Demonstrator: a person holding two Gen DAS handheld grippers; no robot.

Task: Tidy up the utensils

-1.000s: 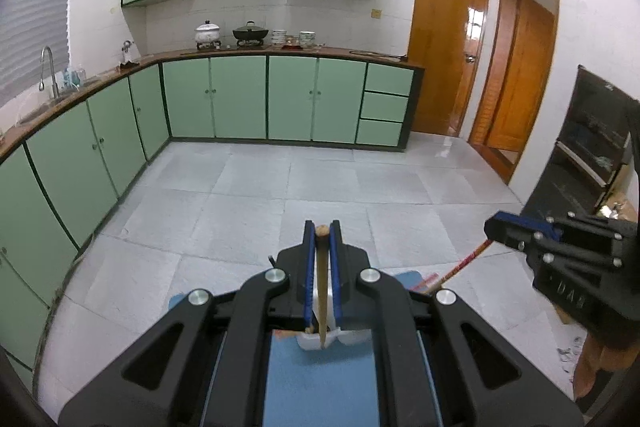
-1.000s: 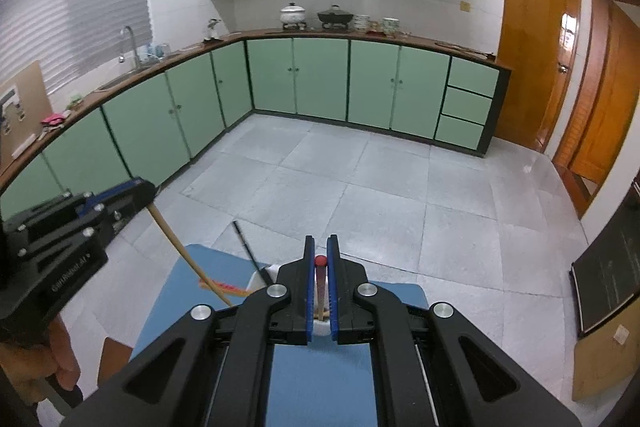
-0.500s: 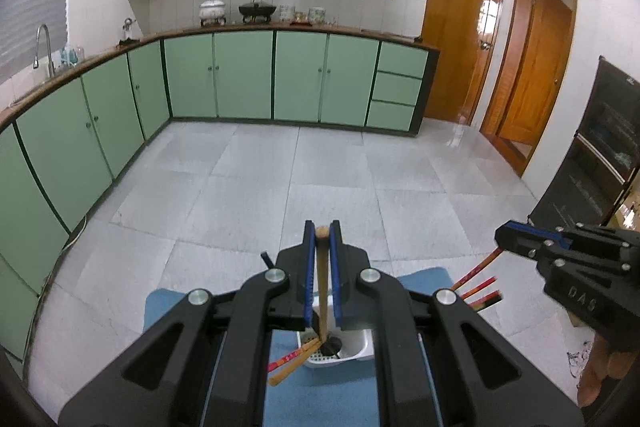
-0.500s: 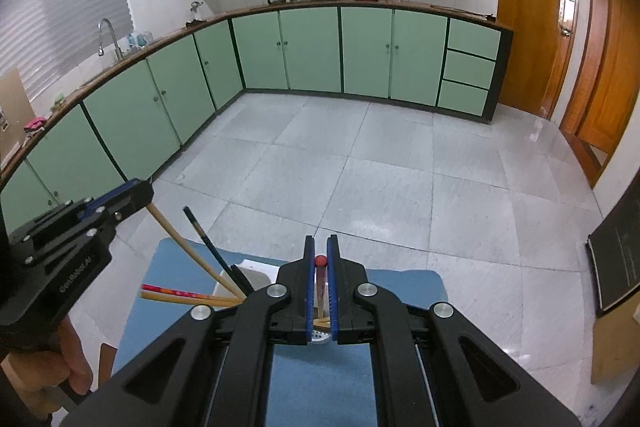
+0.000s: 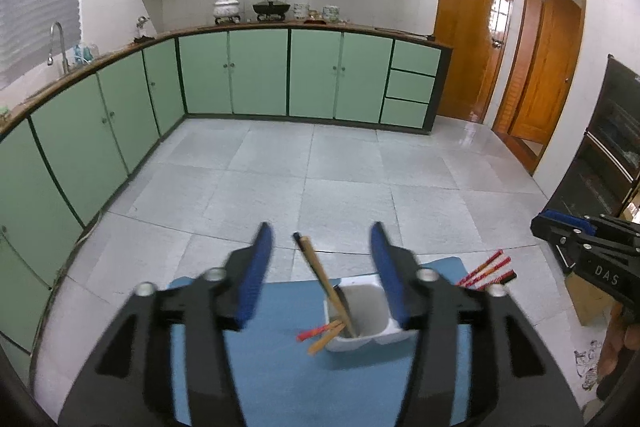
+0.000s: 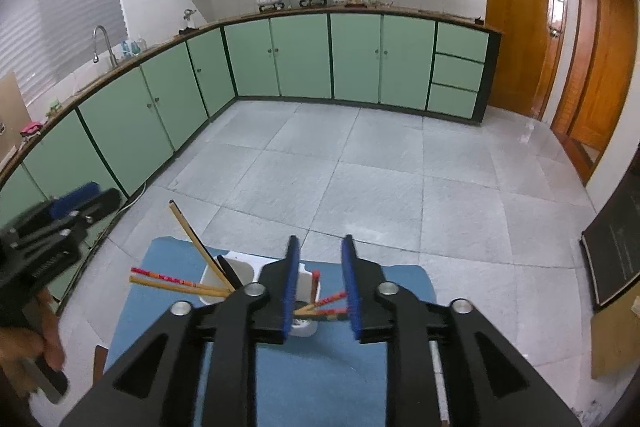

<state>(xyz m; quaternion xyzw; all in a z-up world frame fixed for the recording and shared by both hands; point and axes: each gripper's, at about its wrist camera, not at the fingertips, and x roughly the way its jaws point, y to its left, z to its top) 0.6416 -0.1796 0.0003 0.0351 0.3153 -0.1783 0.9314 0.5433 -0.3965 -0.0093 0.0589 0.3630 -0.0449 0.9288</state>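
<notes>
Jaws spread on left gripper [image 5: 320, 269] and right gripper [image 6: 320, 281]; chopsticks [image 5: 324, 279] lean in white holder [image 5: 362, 323].

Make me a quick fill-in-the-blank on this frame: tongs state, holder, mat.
1. Both the left tongs and the right tongs are ____, gripping nothing.
2. The chopsticks stand in a ____ utensil holder.
3. The holder sits on a ____ mat.
4. In the left wrist view, the right tongs' blue pads sit near the ____ edge of the picture.

Missing words: open; white; blue; right
</notes>
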